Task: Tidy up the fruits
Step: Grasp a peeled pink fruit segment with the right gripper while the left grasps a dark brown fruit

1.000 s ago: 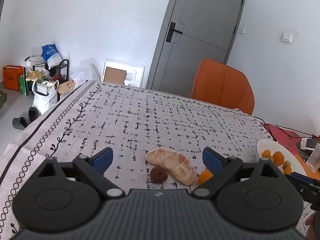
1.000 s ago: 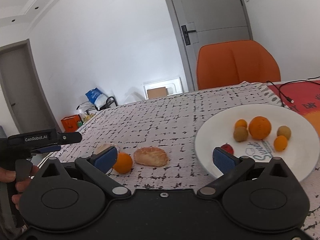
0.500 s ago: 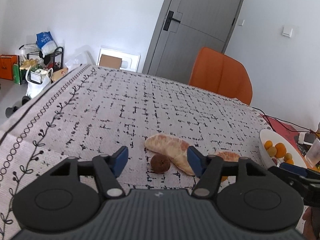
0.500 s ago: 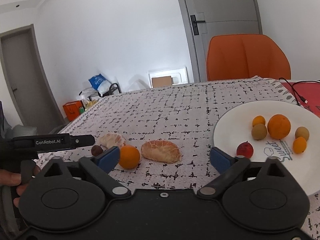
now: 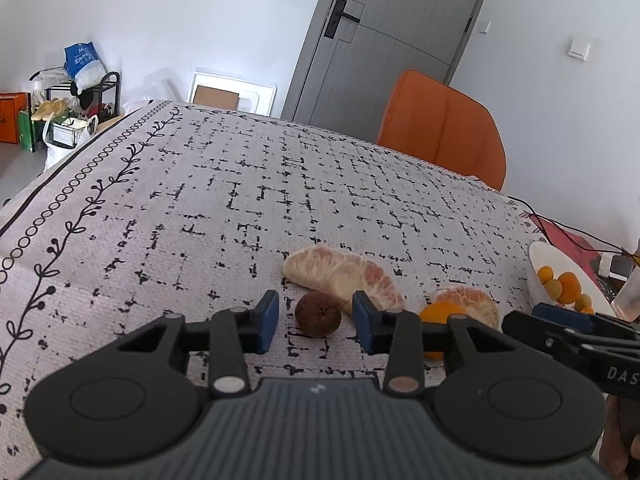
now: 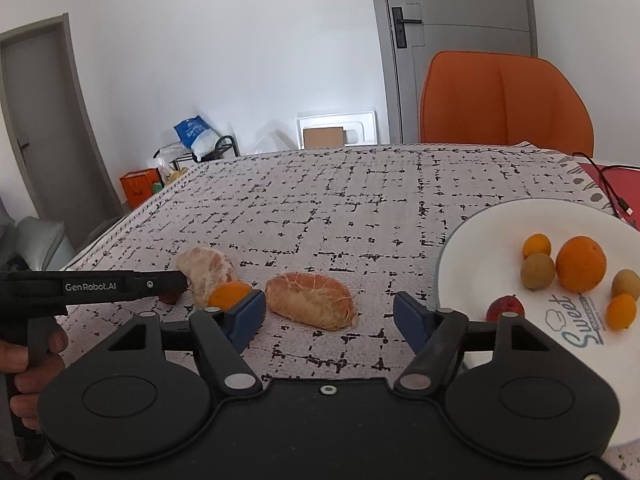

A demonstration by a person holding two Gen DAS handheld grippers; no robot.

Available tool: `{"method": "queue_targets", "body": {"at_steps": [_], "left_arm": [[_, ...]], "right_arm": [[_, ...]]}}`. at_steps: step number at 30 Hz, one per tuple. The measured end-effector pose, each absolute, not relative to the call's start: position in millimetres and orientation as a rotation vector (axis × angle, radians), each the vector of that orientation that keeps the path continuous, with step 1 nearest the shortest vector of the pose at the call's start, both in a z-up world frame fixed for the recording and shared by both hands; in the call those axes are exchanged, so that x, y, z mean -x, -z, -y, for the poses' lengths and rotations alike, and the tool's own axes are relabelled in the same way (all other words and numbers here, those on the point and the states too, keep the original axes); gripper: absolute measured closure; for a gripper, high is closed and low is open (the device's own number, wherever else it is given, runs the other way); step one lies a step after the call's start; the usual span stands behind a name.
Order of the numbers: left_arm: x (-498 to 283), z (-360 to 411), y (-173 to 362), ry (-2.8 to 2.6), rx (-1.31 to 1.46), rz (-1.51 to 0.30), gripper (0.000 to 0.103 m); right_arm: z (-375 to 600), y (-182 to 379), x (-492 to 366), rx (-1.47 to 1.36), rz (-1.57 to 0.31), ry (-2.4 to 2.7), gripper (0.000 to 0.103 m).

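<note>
While left tongs straddle brown fruit on table, jaws part-spread, nothing pinched. Right tongs spread wide, empty, low over peeled segment. Plate at right holds sorted fruits. Risks, as judged: brown fruit round, may roll off the pads if closure is off-centre; long segment touching or just behind it could get nudged or snagged; orange close by; soft segments may crush under hard squeeze.

Woven cloth tablecloth — matt, coarse; plate — glossy, smooth; brown fruit dull, rough.
</note>
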State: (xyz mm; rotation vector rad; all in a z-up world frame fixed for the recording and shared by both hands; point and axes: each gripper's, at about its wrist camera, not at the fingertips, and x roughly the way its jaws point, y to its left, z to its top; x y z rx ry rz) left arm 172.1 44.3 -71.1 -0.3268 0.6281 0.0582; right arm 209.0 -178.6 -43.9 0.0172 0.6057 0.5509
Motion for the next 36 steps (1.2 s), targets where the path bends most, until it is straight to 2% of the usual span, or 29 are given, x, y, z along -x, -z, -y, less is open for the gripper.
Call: {"method": "queue_targets", "body": {"at_steps": [2, 4, 31, 36], "left_arm": [[-173, -45, 72, -0.056, 0.324, -0.632, 0.077], [-173, -47, 72, -0.049, 0.339, -0.636, 0.08], [-154, -81, 67, -0.136, 0.395, -0.601, 0.08], [-152, -86, 69, -0.145, 0.406, -0.601, 0.08]], "right_arm": [[177, 45, -211, -0.012, -0.609, -0.548, 0.033], [177, 47, -214, -0.013, -0.614, -0.548, 0.033], [136, 57, -228, 0.201, -0.61, -0.563, 0.031], [133, 58, -235, 0.214, -0.605, -0.541, 0.037]]}}
